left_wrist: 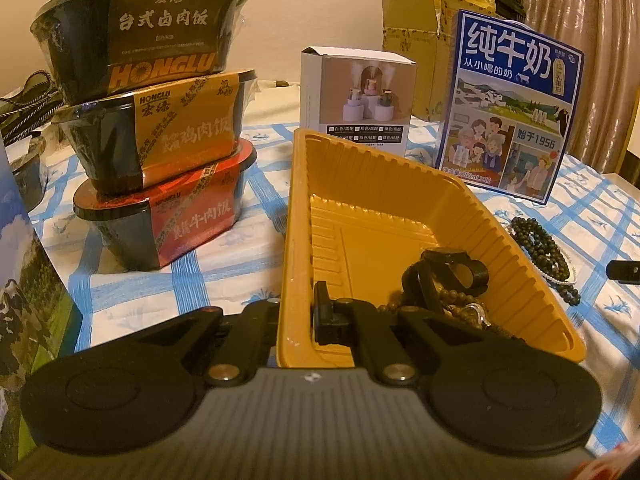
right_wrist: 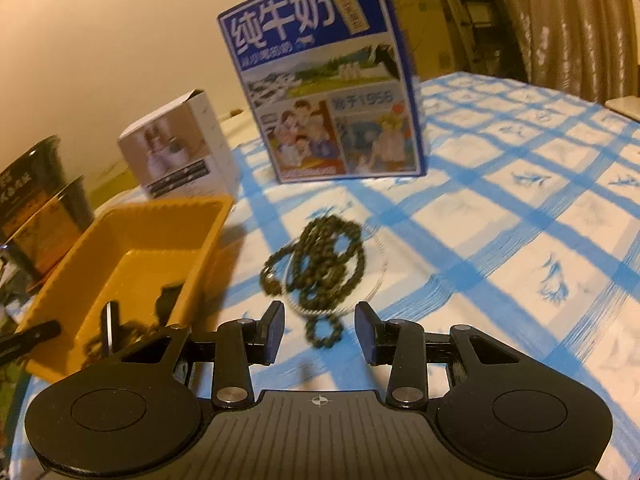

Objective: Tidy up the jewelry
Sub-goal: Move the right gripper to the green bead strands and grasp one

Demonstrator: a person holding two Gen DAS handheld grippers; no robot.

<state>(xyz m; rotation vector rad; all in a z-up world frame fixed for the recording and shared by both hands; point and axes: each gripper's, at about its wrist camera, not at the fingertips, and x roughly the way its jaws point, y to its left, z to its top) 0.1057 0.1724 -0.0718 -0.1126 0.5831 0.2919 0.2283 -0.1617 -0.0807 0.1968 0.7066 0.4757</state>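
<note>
A yellow plastic tray [left_wrist: 460, 216] stands on the checked cloth; it also shows in the right wrist view [right_wrist: 132, 216]. My left gripper [left_wrist: 298, 316] is shut on the tray's near left wall, one finger [left_wrist: 324, 316] inside. In the tray lie a black watch [left_wrist: 448, 272] and brown beads [left_wrist: 464, 312]. A dark green bead necklace [right_wrist: 320, 256] lies on the cloth right of the tray, with a thin pearl strand [right_wrist: 380, 264] under it; it also shows in the left wrist view [left_wrist: 548, 256]. My right gripper [right_wrist: 320, 328] is open, just short of the necklace.
Three stacked instant rice bowls [left_wrist: 160, 132] stand left of the tray. A small white box [left_wrist: 356, 100] and a blue milk carton [left_wrist: 508, 108] stand behind it. A cardboard box [left_wrist: 424, 60] is further back. The blue checked cloth [right_wrist: 520, 200] stretches to the right.
</note>
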